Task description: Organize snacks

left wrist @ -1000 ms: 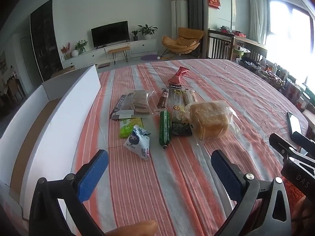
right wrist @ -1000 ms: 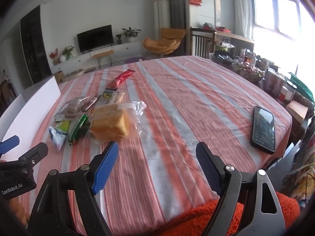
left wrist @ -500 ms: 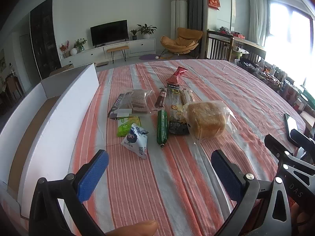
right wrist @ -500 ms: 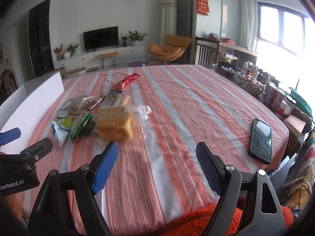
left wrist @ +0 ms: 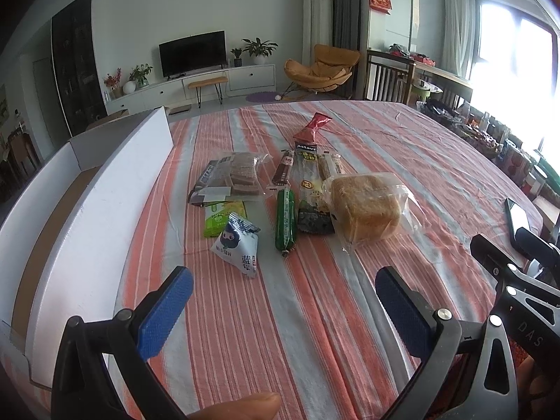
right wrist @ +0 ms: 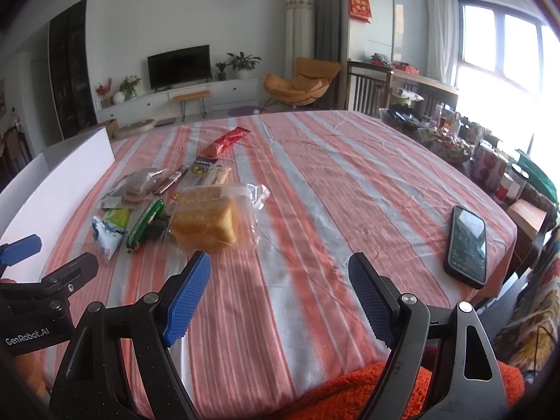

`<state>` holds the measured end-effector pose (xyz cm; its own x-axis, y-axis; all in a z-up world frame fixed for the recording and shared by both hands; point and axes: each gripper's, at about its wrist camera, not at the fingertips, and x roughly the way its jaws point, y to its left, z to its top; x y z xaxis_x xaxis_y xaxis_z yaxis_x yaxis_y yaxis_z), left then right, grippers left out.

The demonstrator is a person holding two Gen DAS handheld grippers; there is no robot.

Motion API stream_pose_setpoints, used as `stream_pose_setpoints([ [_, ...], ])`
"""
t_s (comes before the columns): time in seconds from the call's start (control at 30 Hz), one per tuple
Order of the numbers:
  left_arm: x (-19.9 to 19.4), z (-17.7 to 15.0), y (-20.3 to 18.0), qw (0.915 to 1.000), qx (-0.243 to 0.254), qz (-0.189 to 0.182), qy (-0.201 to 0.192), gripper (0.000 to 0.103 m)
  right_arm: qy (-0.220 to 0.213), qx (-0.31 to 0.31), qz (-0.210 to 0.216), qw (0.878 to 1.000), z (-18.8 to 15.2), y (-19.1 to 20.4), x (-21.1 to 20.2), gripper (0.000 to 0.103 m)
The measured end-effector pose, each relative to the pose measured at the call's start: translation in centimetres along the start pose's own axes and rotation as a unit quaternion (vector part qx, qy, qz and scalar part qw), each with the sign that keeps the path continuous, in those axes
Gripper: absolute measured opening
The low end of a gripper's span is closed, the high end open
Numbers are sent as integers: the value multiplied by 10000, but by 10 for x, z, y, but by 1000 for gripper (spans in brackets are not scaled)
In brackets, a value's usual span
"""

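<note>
Left wrist view showed the white box [left wrist: 105, 189] lying along the table's left edge, the snack cluster just right of it on the striped cloth [left wrist: 385, 147]. Bagged bread [left wrist: 364, 206] sat at the cluster's right, nearest the right gripper [right wrist: 280, 290]; the blue-and-white pouch [left wrist: 238, 245] lay straight ahead of the left gripper [left wrist: 280, 301], likely its first pick. Both tools hovered with jaws spread wide, holding nothing.

Bare striped tabletop [left wrist: 315, 315] fills the lower centre, open up to the snack cluster [left wrist: 290, 196] mid-frame. The white box [left wrist: 105, 210] walls the left; a phone [right wrist: 467, 245] lies at the right edge.
</note>
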<state>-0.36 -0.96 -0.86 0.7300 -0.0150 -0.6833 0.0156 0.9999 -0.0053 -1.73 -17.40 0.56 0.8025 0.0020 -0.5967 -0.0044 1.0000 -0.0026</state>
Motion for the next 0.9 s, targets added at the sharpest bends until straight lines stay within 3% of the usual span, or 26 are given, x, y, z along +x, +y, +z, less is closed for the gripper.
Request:
stream_pose_setpoints([
  [0.9, 1, -3, -4, 10000, 19, -52, 53, 103, 5, 11, 5, 10000, 0, 0, 0, 84],
])
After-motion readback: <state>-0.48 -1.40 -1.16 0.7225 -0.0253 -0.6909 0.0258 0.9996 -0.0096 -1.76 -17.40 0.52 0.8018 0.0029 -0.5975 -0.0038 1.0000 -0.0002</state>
